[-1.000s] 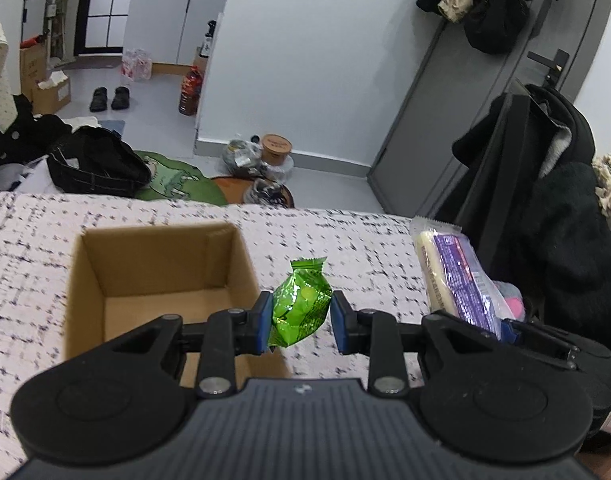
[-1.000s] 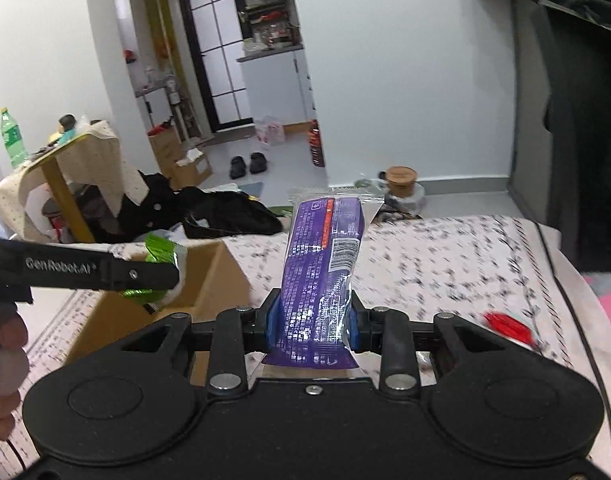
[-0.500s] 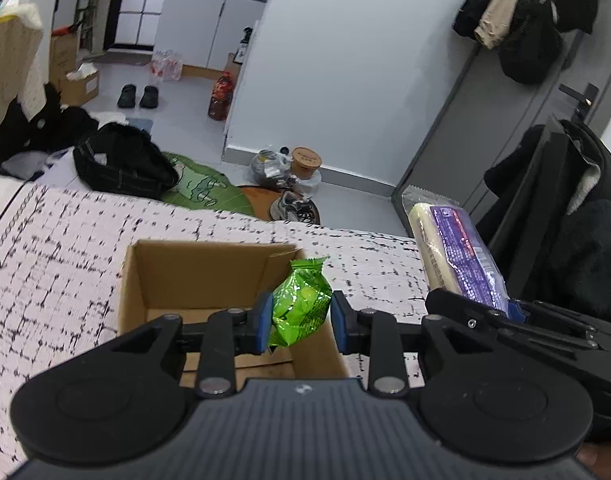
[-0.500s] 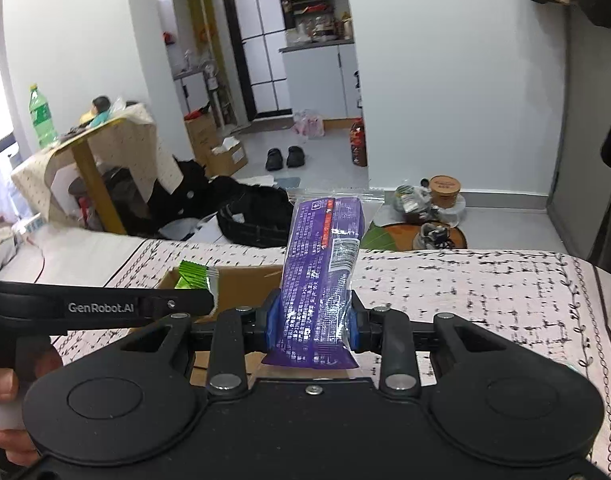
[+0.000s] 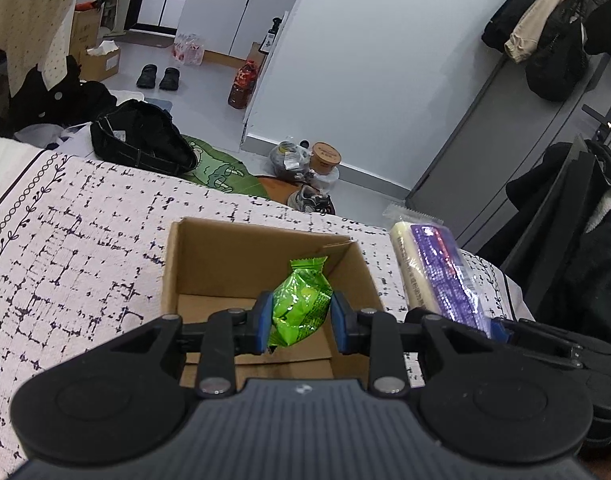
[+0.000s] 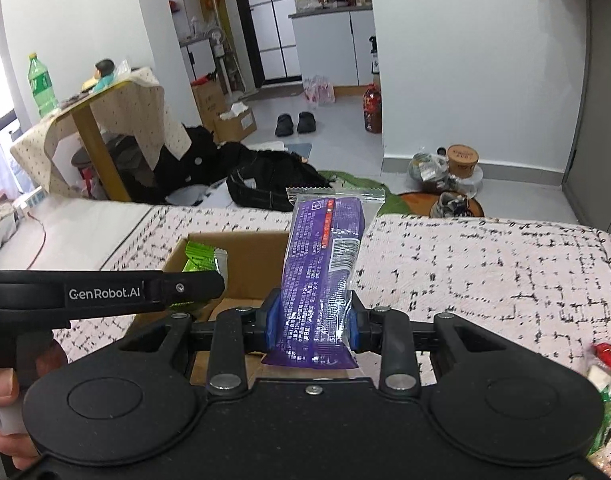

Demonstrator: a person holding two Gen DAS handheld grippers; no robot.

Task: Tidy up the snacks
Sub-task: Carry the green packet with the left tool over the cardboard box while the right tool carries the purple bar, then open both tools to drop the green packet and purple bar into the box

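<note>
Hovering over the empty brown cardboard box point(image 5: 261, 264), left gripper point(image 5: 299, 316) pinches a crinkly green snack packet point(image 5: 299, 306); right gripper point(image 6: 311, 320) clamps a long purple wrapped snack point(image 6: 323, 268); neither dropped yet.

Left tool point(image 5: 301, 322) tilted downward, pads clamped on a packet, right tool point(image 6: 312, 324) alongside, likewise clamped

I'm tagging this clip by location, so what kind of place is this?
Most likely a lived-in small apartment: coats hang by a grey door, slippers sit on the floor near white kitchen cabinets, and a cardboard box rests on a patterned cloth.
</note>
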